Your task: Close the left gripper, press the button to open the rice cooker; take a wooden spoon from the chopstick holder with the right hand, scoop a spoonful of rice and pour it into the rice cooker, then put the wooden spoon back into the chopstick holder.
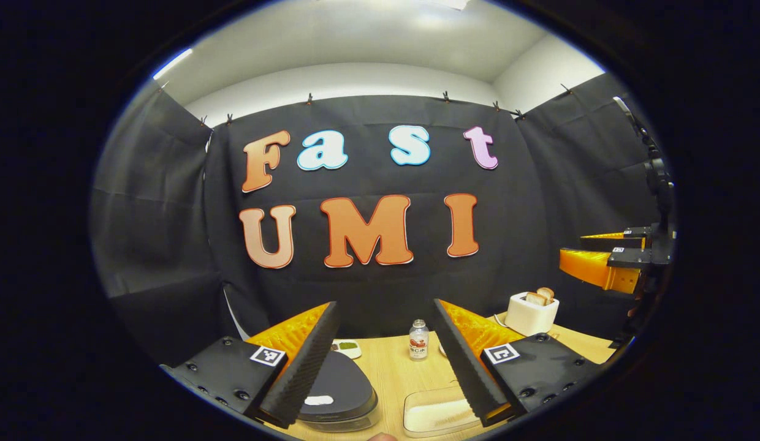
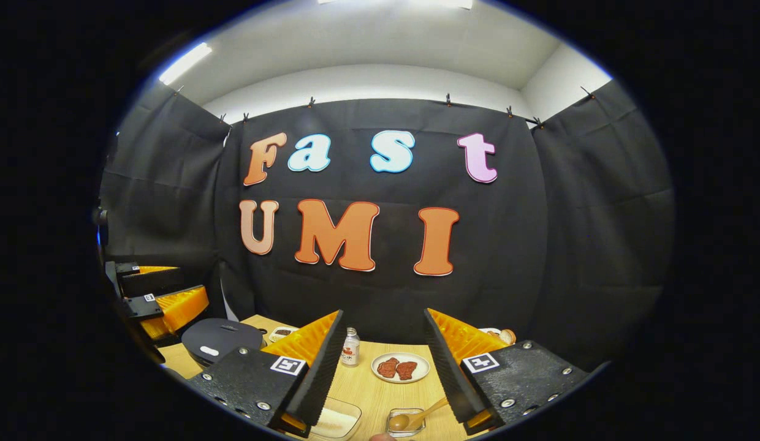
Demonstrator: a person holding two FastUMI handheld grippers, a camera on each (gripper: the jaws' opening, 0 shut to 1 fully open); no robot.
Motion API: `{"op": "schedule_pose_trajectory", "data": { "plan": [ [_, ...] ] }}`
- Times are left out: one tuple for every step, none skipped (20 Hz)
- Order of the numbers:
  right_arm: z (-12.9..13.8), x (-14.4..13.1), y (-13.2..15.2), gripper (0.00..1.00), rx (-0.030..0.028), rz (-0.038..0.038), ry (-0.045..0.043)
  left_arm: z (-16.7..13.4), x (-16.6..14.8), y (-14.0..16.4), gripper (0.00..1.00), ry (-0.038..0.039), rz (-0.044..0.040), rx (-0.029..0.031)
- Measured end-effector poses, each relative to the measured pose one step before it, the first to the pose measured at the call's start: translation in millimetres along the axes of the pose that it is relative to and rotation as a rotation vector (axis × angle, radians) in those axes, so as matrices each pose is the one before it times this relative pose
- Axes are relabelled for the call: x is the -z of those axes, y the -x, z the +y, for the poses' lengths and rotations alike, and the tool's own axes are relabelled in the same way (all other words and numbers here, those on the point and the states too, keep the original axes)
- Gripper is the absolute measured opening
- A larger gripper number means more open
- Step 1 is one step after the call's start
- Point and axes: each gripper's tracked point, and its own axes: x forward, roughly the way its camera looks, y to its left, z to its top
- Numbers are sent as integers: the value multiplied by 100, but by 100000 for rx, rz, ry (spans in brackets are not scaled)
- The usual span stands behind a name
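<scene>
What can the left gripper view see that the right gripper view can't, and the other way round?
Left gripper view: a white toaster holding bread slices, and the right claw, open. Right gripper view: a wooden spoon in a clear holder, a plate with two reddish pieces, and the left claw, open. Shared: the closed rice cooker, a small bottle, a clear tray of rice, the wooden table.

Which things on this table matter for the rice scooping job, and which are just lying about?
Job:
rice cooker, lid shut
rice tray
wooden spoon, in its glass holder
left gripper and right gripper, both open, holding nothing

Lying about:
bottle
toaster with bread
plate of meat
small dish
</scene>
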Motion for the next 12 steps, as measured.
{"op": "schedule_pose_trajectory", "data": {
  "plan": [
    [-11, -38, -56, 78, 36, -26, 160, -20, -215, -128, 96, 285, -262, 34],
    [102, 35, 97, 78, -571, -71, 129, -179, -258, 8, 96, 537, -327, 266],
    [149, -63, -24, 78, -92, -77, 273, -224, -134, 41, 96, 806, -75, 504],
    [158, -41, -21, 78, -386, -26, -175, 91, -275, -44, 96, 506, -698, 171],
    [92, -10, -13, 78, -43, 66, -177, 2, -94, -56, 96, 318, 316, 110],
    [-6, 12, -26, 78, -58, 95, -192, 225, -60, 8, 96, 283, -282, -415],
    [138, 31, -75, 78, -206, 181, -121, 116, -182, -91, 96, 334, -145, 38],
    [-11, 55, -11, 78, -12, 180, 51, -96, -42, 23, 96, 112, -178, 15],
    [180, 86, 19, 78, -513, 126, 14, 128, -112, 5, 96, -152, -116, -161],
    [126, -44, -8, 78, 79, 207, 127, 135, -63, 75, 96, -403, 32, -77],
    [72, 51, 26, 78, -336, 9, -49, 86, -48, 18, 96, -375, -192, -259],
    [261, -20, -69, 83, -115, 178, 6, 8, 44, 45, 96, -110, -128, 163]
  ]
}}
